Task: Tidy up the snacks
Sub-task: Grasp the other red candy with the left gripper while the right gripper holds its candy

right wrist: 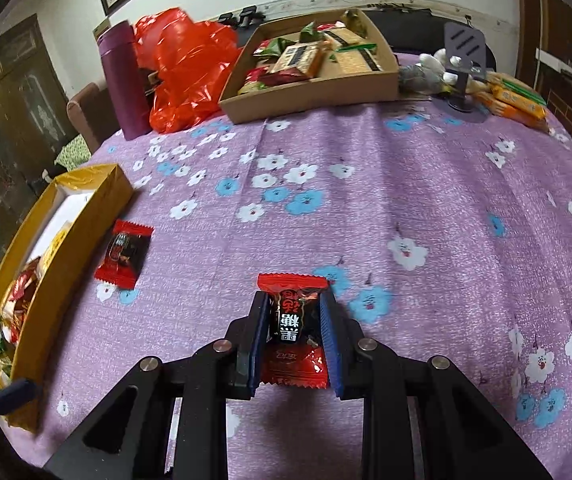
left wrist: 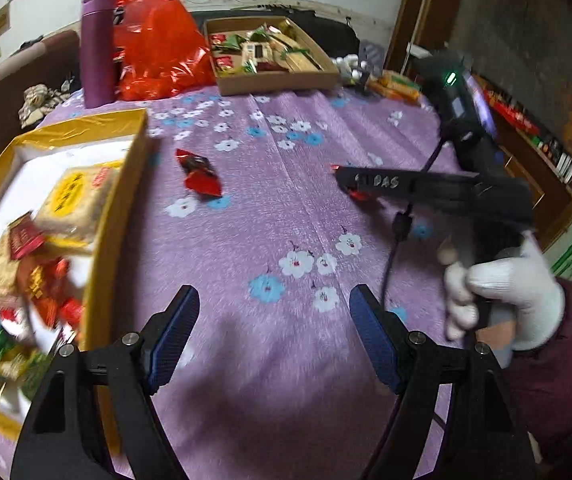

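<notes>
My right gripper [right wrist: 293, 300] is shut on a red-and-black candy packet [right wrist: 293, 320], pinched between its blue pads just above the purple flowered cloth. From the left wrist view the right gripper [left wrist: 343, 182] reaches in from the right, a white-gloved hand [left wrist: 501, 284] on its handle. A second red-and-black candy [right wrist: 124, 254] [left wrist: 200, 172] lies flat beside the yellow box [right wrist: 86, 220] [left wrist: 114, 216], which holds several snack packets. My left gripper [left wrist: 274, 308] stands open over bare cloth, right of the yellow box, with nothing between its fingers.
A brown cardboard tray [right wrist: 309, 98] [left wrist: 278, 82] of snacks sits at the back. Left of it are a red plastic bag [right wrist: 186, 68] and a purple bottle [right wrist: 122, 80]. Orange snack packs [right wrist: 513, 100] and a dark stand [right wrist: 463, 68] lie at the back right.
</notes>
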A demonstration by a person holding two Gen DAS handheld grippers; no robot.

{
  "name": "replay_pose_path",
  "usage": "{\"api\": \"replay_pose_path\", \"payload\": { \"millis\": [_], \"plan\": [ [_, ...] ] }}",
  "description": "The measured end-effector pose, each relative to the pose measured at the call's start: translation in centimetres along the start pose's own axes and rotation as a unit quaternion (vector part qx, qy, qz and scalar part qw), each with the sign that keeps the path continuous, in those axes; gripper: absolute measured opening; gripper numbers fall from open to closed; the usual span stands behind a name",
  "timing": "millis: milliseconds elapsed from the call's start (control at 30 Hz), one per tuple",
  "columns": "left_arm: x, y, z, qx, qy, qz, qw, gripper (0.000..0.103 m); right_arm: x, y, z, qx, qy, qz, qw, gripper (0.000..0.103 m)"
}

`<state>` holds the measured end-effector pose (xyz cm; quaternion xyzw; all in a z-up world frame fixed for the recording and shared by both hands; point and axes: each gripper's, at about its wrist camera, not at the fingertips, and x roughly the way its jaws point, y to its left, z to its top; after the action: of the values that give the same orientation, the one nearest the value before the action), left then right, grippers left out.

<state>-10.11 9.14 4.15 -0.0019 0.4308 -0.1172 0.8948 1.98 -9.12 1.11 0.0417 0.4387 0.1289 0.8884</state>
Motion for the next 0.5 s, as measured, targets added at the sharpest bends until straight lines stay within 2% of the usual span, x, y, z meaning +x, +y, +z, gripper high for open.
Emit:
{"api": "replay_pose_path", "payload": {
  "millis": [200,267,333,433,500],
  "plan": [
    [3.8,0.0,0.5,-0.013,0.047,0.011,0.9988,0.077,0.0,-0.6,0.1,0.009,0.002,0.017,1.0,0.027],
    [3.8,0.1,0.5,-0.016,0.045,0.014,0.9988,0.078,0.1,-0.7,0.2,0.012,0.006,0.023,1.0,0.027],
    [4.1,0.0,0.4,-0.013,0.051,0.013,0.9985,0.085,0.2,-0.7,0.2,0.014,0.009,0.027,0.999,0.027],
    [4.8,-1.1,0.4,0.022,0.072,0.014,0.997,0.103,0.2,-0.7,0.1,0.017,0.009,0.028,0.999,0.027],
    [5.2,-2.2,0.2,0.056,0.083,0.032,0.9945,0.103,0.2,-0.9,0.1,0.022,0.009,0.03,0.999,0.027]
  ]
}}
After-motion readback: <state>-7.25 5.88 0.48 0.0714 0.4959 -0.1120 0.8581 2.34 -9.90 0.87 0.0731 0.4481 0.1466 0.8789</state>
